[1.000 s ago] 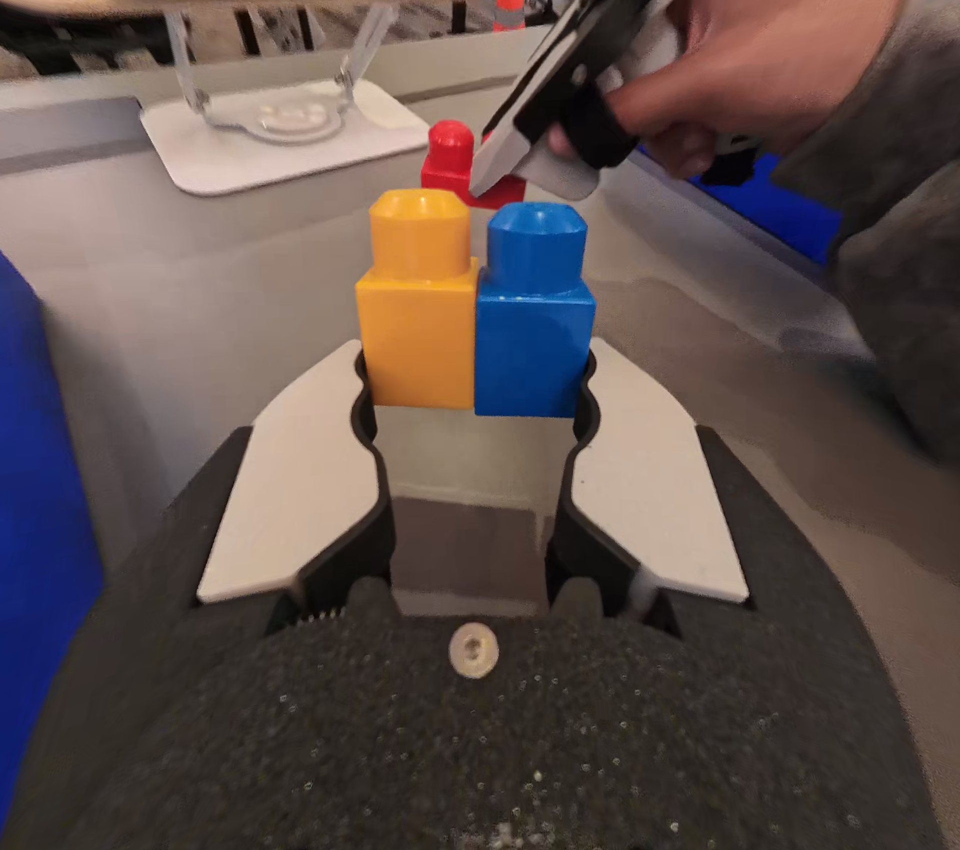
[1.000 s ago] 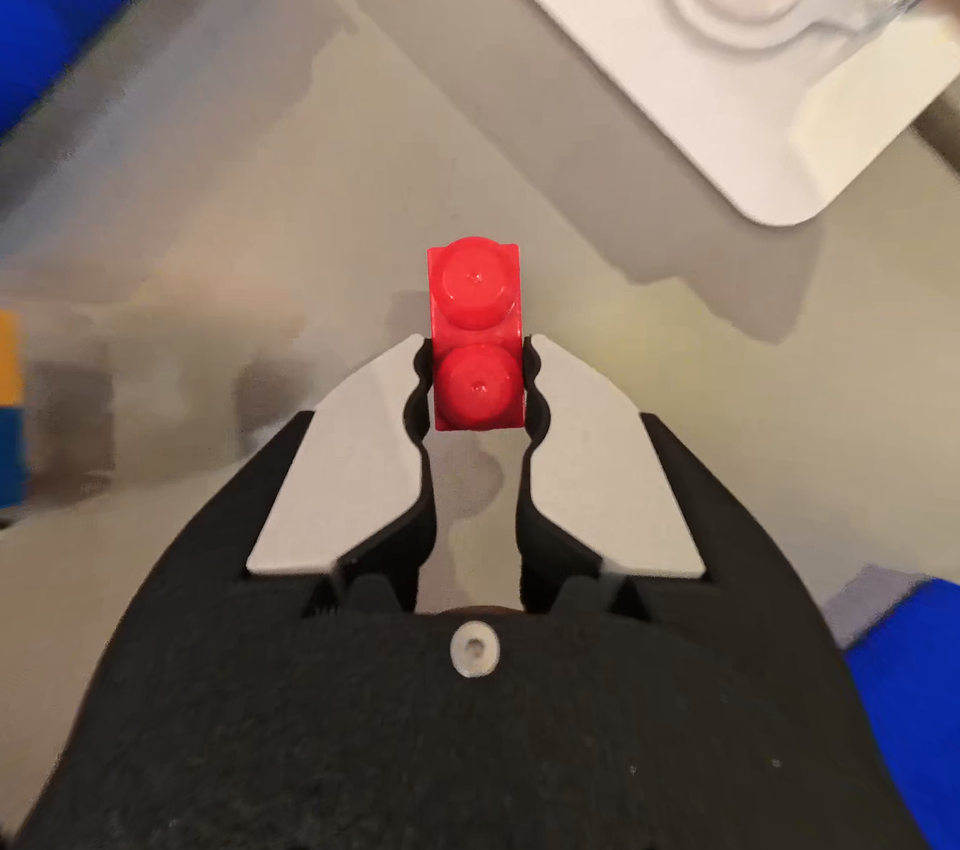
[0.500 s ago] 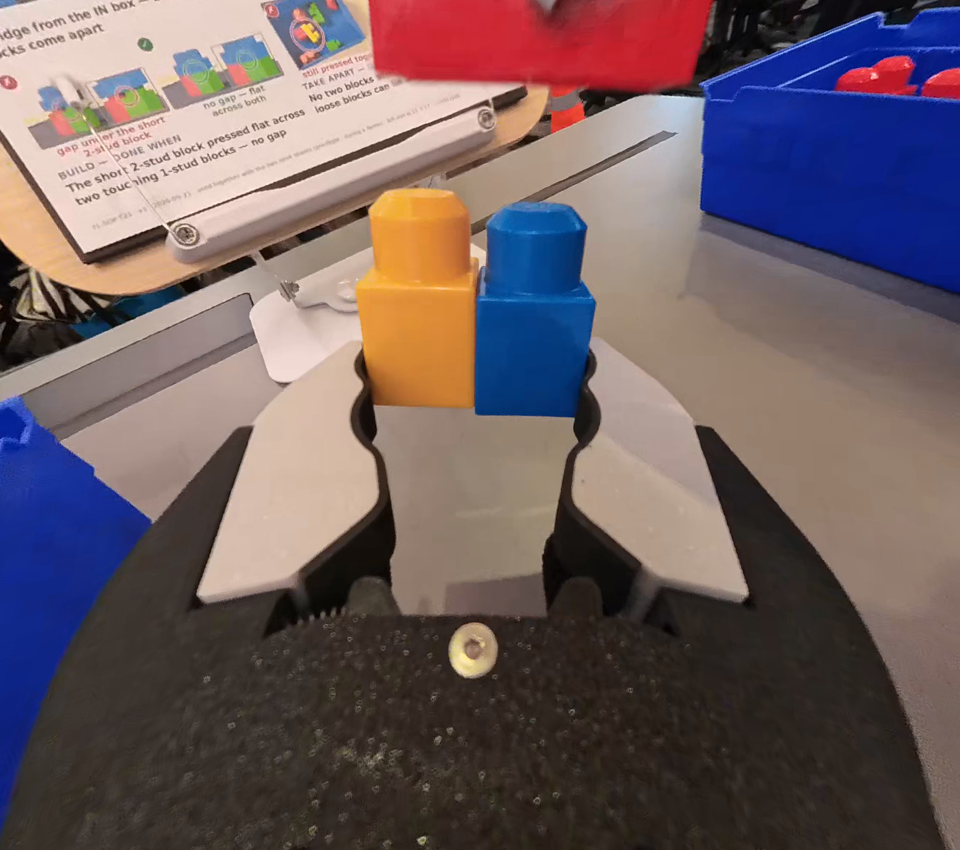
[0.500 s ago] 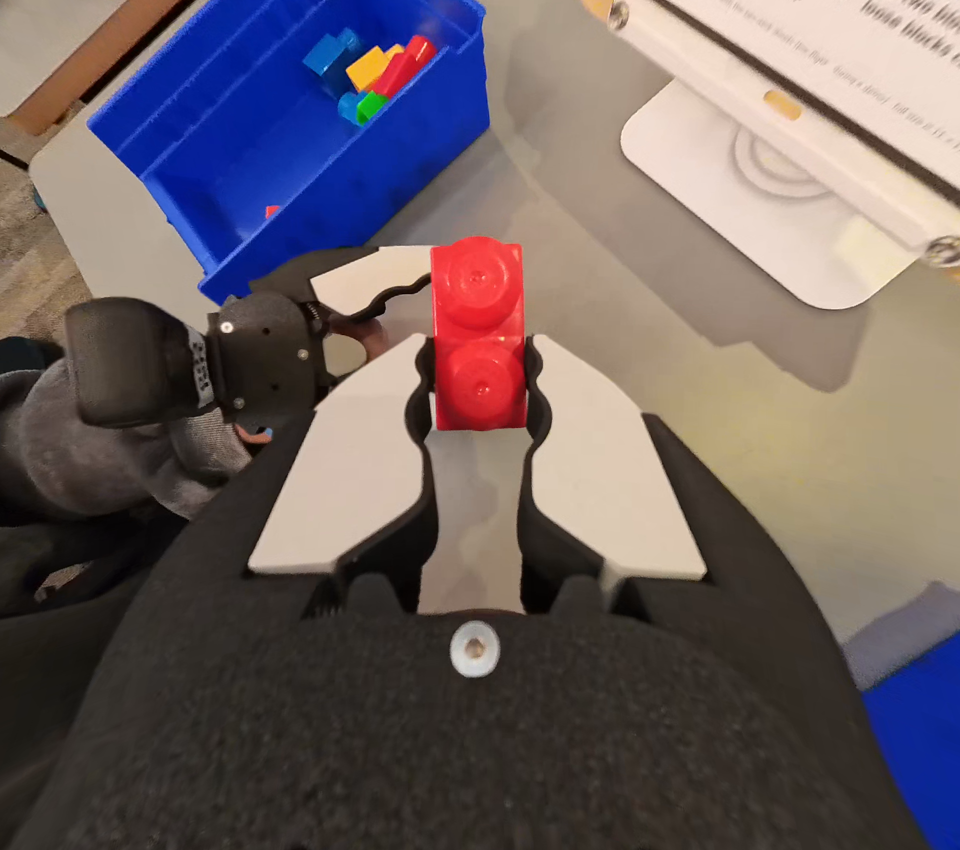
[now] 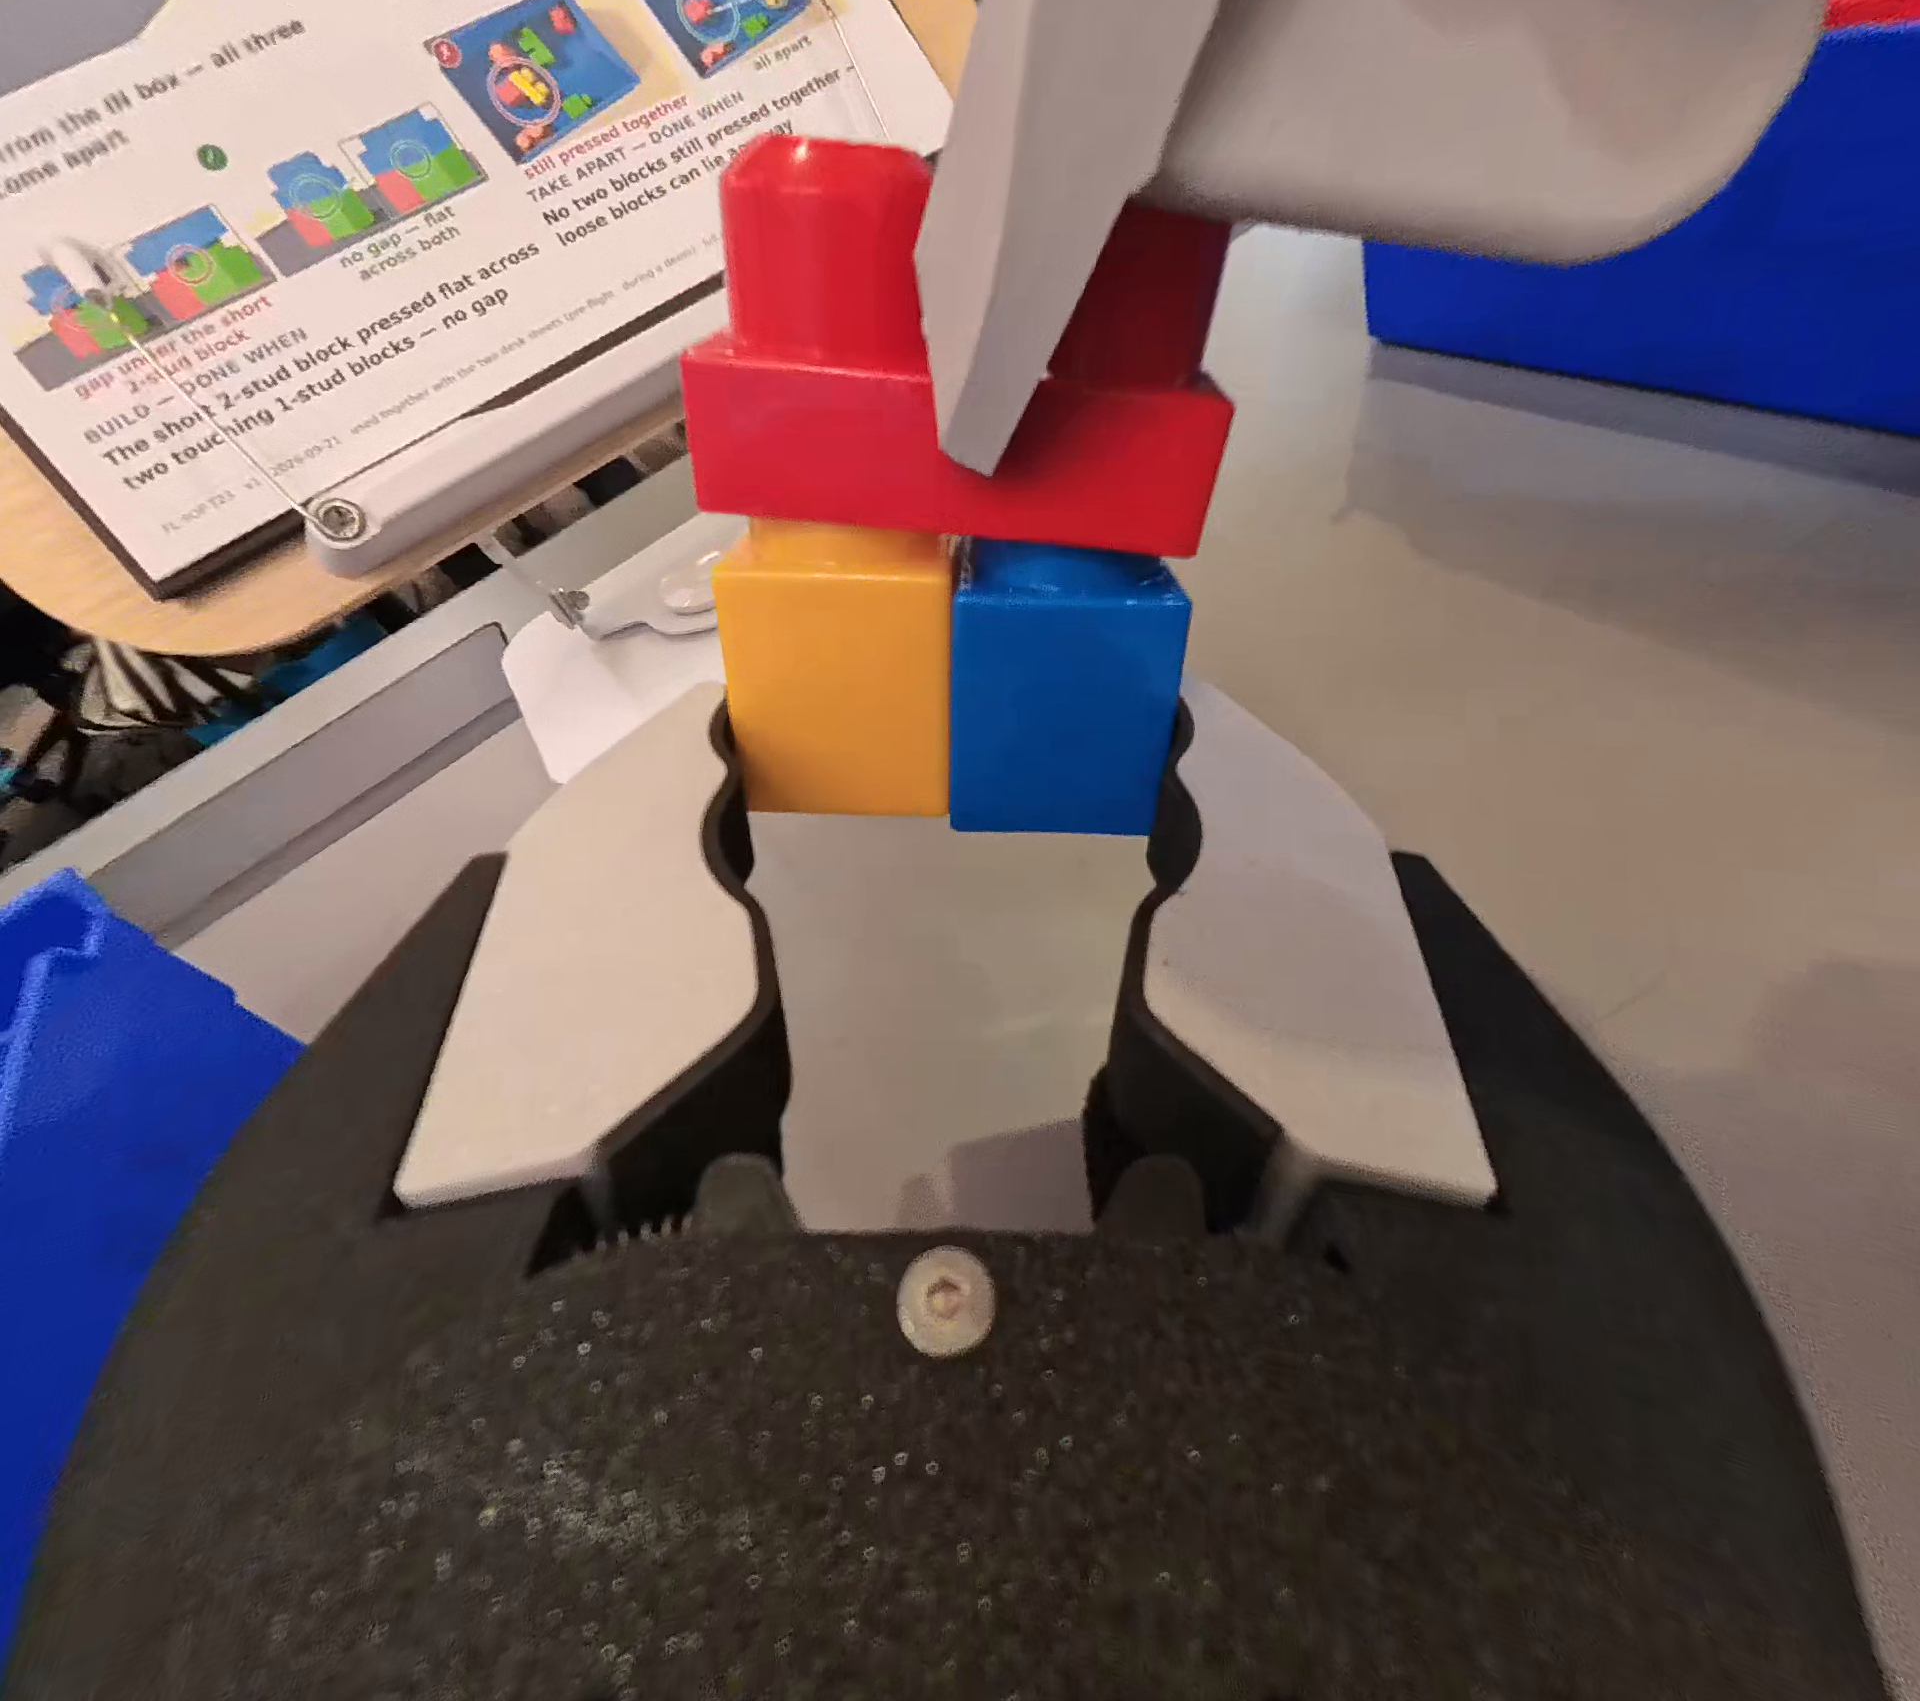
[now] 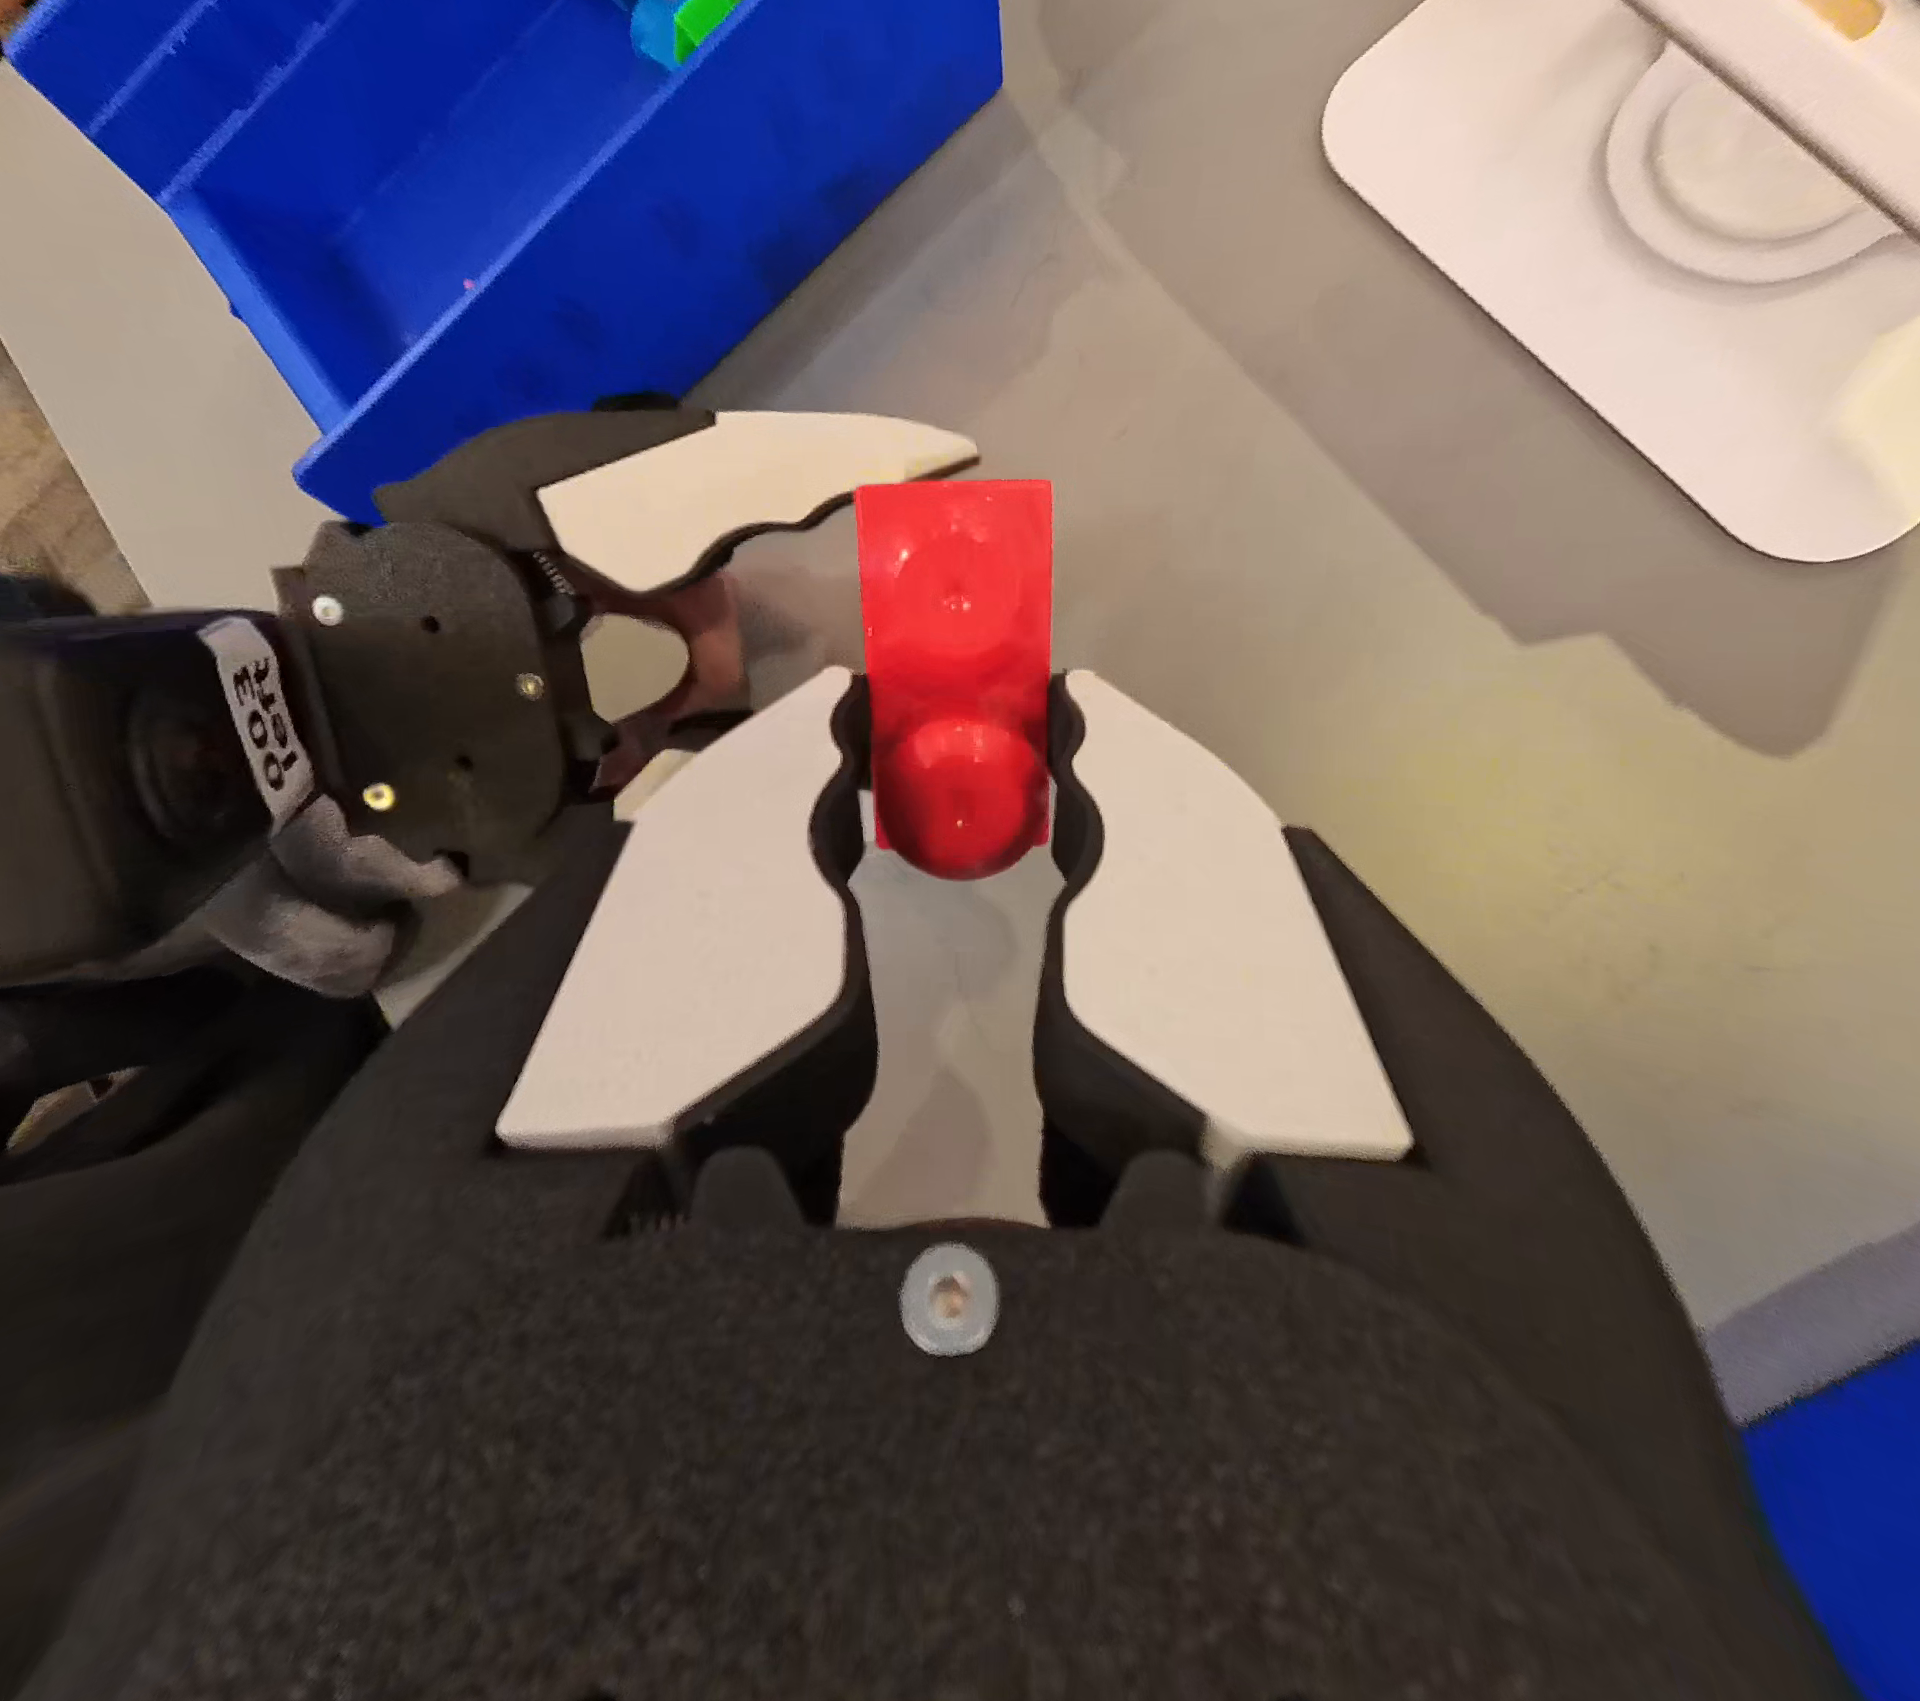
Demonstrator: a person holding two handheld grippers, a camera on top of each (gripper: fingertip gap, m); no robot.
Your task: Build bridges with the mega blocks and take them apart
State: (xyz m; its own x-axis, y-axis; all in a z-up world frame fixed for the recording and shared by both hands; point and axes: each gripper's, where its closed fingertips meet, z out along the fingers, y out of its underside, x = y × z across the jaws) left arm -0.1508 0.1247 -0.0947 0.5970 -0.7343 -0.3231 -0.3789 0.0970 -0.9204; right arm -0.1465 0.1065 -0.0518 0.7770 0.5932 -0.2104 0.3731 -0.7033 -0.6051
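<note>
Red two-stud block [image 5: 951,456]: pinched in right gripper [image 6: 956,768] fingers, resting across yellow block [image 5: 831,675] and blue block [image 5: 1065,695], both clamped side by side by left gripper [image 5: 951,778], above tabletop [image 5: 1558,716]. Risk: off-centre pressing tilts it, leaving a gap or splitting the pair.

The yellow block [image 5: 836,680] and blue block [image 5: 1065,701], each with one stud, stand upright side by side, touching, clamped together off the counter. The red two-stud block [image 5: 821,446] lies across their tops (slightly tilted, its right end lower), with the studs of the lower pair hidden beneath it.
</note>
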